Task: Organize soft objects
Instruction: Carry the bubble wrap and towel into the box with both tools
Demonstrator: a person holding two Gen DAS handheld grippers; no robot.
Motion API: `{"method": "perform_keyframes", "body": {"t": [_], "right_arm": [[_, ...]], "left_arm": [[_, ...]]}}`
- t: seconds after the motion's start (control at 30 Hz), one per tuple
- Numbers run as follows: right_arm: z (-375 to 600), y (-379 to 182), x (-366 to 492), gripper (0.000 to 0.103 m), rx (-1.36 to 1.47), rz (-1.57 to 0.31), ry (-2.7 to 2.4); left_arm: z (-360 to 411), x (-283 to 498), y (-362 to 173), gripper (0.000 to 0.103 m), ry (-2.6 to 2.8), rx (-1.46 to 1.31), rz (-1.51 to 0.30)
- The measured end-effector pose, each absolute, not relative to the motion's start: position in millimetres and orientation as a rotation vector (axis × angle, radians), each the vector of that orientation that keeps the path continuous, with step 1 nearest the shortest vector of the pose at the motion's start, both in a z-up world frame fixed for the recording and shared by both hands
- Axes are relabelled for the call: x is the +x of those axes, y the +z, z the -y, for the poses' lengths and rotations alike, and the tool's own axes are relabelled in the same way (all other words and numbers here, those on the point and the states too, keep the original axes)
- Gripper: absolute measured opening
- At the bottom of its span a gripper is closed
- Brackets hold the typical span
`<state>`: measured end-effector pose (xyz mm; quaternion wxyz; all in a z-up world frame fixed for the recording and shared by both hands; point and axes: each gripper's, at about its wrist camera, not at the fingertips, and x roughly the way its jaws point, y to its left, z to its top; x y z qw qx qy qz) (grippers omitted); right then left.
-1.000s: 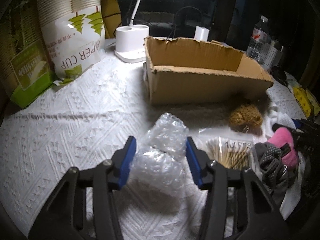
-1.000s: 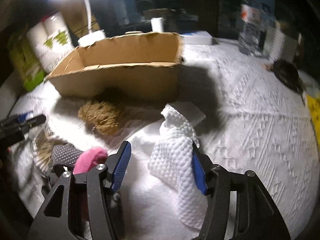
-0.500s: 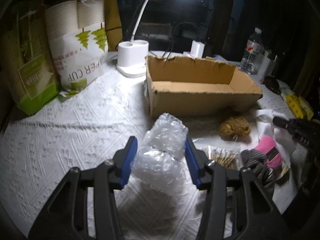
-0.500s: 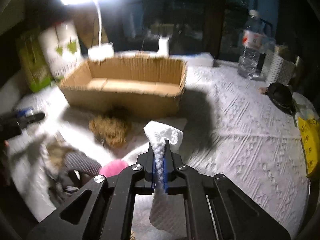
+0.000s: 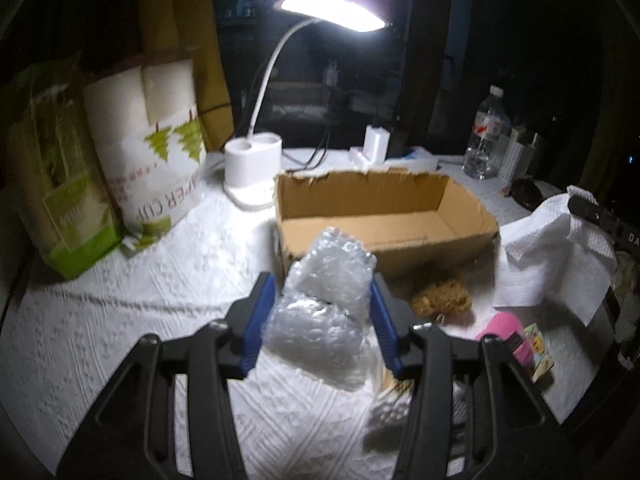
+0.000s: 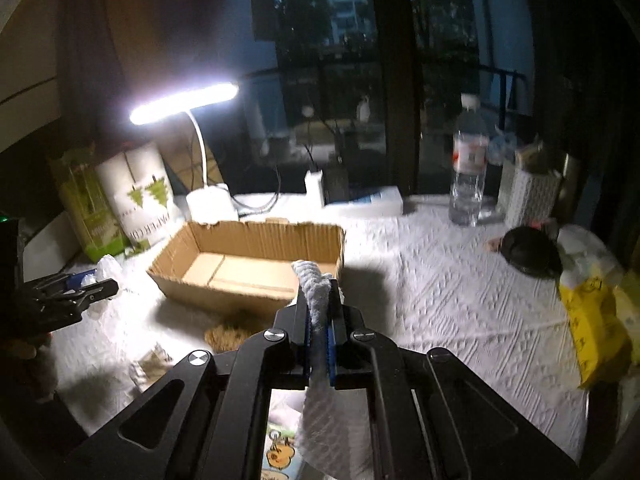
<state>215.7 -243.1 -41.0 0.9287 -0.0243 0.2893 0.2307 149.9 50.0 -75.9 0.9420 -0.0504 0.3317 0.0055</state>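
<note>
The desk (image 5: 100, 340), spread with white embossed cloth, carries an open brown cardboard box (image 5: 384, 216) with nothing in it. The left hand-held gripper (image 5: 320, 320) clamps a crumpled clear bubble-wrap wad (image 5: 324, 304); the right hand-held gripper (image 6: 319, 332), pinched tight, holds a white waffle-textured cloth (image 6: 320, 420). Both are lifted, neither boxed. A tan fuzzy ball (image 5: 440, 300) and pink soft item (image 5: 508, 332) wait.

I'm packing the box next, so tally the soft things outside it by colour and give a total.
Clear: 1, bubble wrap in the left tool
White: 1, cloth in the right tool
Brown: 1, fuzzy clump
Pink: 1, soft item
Total: 4
</note>
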Motion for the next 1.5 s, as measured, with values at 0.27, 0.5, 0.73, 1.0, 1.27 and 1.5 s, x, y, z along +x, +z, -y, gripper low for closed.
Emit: {"method": "perform_keyframes", "body": {"t": [0.27, 0.5, 0.73, 1.0, 1.27, 1.5], "right_arm": [[234.8, -9.7, 226.0, 0.006, -0.056, -0.508, 0.505], [221.5, 8.9, 241.4, 0.006, -0.057, -0.455, 0.533], [207.4, 14.0, 262.3, 0.006, -0.061, -0.440, 0.557], [191.5, -4.2, 295.7, 0.006, -0.055, -0.482, 0.558], [175.3, -35.9, 322.8, 0.006, -0.072, -0.563, 0.557], [166.8, -68.8, 344.9, 0.006, -0.061, -0.631, 0.558]], "left_arm": [[-50.4, 166.0, -52.0, 0.049, 0.016, -0.086, -0.620], [-52.1, 181.6, -38.9, 0.049, 0.025, -0.081, -0.586], [-56.0, 196.7, -36.2, 0.049, 0.028, -0.084, -0.573], [-62.2, 223.1, -49.7, 0.049, 0.026, -0.098, -0.600], [-65.2, 249.5, -75.2, 0.049, 0.021, -0.111, -0.653], [-62.9, 262.9, -91.7, 0.049, 0.007, -0.117, -0.683]]}}
